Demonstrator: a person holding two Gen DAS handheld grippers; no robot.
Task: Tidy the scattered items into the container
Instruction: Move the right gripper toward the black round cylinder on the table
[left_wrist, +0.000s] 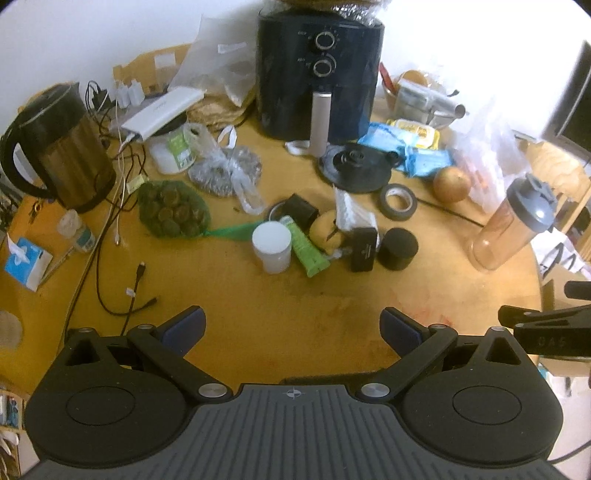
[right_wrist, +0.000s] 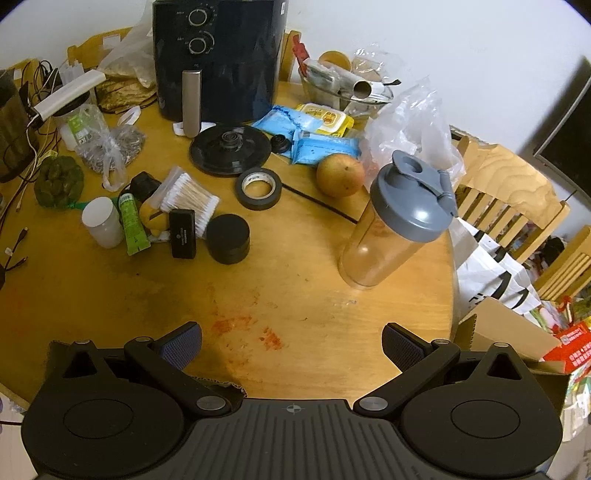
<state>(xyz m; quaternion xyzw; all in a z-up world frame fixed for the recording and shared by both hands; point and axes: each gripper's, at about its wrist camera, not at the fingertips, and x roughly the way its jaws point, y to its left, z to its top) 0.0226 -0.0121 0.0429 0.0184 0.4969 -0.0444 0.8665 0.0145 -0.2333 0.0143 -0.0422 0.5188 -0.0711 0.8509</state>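
both tongs, left tongs (left_wrist: 291, 328) and right tongs (right_wrist: 291, 341), gape wide, empty, over the surface (right_wrist: 314, 295) near edge. scattered mid-surface: white jar (right_wrist: 101, 221), green tube (right_wrist: 132, 223), black tin (right_wrist: 227, 238), tape (right_wrist: 258, 188). shaker (right_wrist: 395, 221) near right edge.

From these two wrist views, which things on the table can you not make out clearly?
- Container for tidying: none can be identified with certainty in either view.
- Kettle: cut off by the left edge of the right wrist view.
- Black box: label too small to read, both views.
- Yellow object: partly hidden by the green tube and the cotton swabs.
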